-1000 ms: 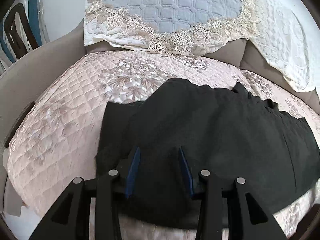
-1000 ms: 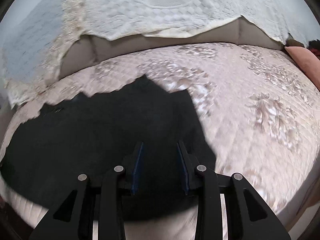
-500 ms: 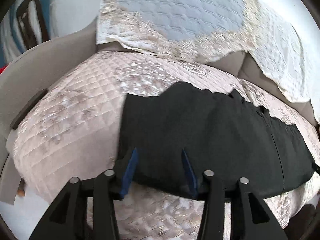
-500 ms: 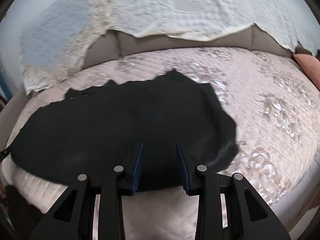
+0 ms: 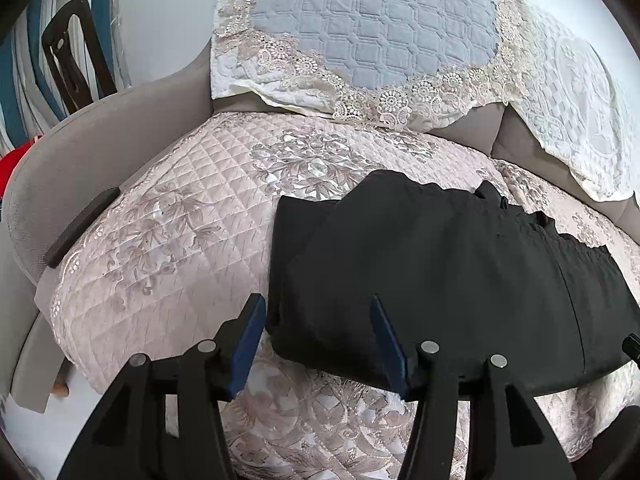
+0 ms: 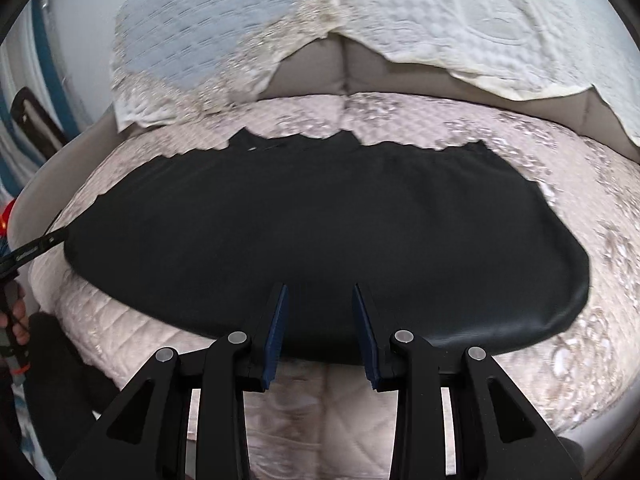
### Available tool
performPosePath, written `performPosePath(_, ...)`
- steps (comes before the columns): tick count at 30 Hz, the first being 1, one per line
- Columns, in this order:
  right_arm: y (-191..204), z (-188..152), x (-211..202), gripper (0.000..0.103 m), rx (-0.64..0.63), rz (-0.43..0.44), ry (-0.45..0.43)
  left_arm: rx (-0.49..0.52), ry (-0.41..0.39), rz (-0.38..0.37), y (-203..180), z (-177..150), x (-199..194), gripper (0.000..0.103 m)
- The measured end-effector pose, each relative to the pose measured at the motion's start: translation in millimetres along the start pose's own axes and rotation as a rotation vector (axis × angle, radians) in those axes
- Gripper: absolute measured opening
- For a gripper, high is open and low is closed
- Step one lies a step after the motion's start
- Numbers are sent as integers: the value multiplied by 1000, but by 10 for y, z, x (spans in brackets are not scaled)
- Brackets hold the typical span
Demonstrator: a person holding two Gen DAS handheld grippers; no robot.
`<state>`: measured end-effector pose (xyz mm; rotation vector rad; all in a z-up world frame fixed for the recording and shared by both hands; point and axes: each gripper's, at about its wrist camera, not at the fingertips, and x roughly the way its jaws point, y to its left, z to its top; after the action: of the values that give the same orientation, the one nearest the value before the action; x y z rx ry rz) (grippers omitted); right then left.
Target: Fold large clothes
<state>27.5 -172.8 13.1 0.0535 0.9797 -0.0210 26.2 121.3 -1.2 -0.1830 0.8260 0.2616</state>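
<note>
A black garment (image 5: 440, 272) lies folded into a long flat band across the quilted pink sofa seat (image 5: 168, 240). My left gripper (image 5: 316, 304) hovers over the garment's left end. Its jaws are opening, and the blue pads stand apart from the cloth. In the right wrist view the same garment (image 6: 320, 232) spans most of the seat. My right gripper (image 6: 319, 288) hangs above the middle of its near edge, open with a narrow gap and nothing pinched. At the far left of that view, one of the left gripper's fingers (image 6: 40, 244) reaches the cloth's end.
A lace-edged grey and white throw (image 5: 360, 20) drapes the sofa back. The grey armrest (image 5: 80, 152) curves around the left, with a dark chair (image 5: 72, 60) behind it. A hand (image 6: 16, 320) shows at the left edge of the right wrist view.
The left gripper drew back off the garment's left end and its jaws widened. The right gripper swept left from the garment's right end to the middle of its near edge.
</note>
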Motion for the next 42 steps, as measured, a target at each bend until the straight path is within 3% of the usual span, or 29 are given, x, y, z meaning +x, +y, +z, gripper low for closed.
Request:
performPosePath(9, 315, 9, 146, 43, -46, 47, 48, -16, 21, -3, 86, 79, 224, 64)
performPosePath(15, 472, 69, 228, 43, -77, 63, 63, -87, 45, -81, 234, 194, 455, 66)
performPosePath(20, 551, 107, 277, 43, -87, 76, 69, -195, 129, -163, 393, 180, 746, 68)
performPosePath(28, 561, 96, 332, 43, -89, 77, 94, -182, 105, -210, 369, -18, 646, 67)
performPosePath(31, 564, 96, 332, 43, -83, 83, 91, -186, 122, -208, 358, -3, 648, 58)
performPosePath(34, 553, 103, 301, 43, -77, 91, 81, -206, 123, -224, 375, 9, 639, 41)
performPosePath(36, 534, 93, 270, 43, -75, 92, 76, -206, 117, -230, 391, 26, 607, 23)
performPosePath(39, 467, 75, 227, 43, -64, 90, 70, -184, 84, -272, 375, 123, 436, 15)
performPosePath(42, 361, 58, 190, 43, -34, 91, 63, -147, 31, -318, 266, 265, 179, 12)
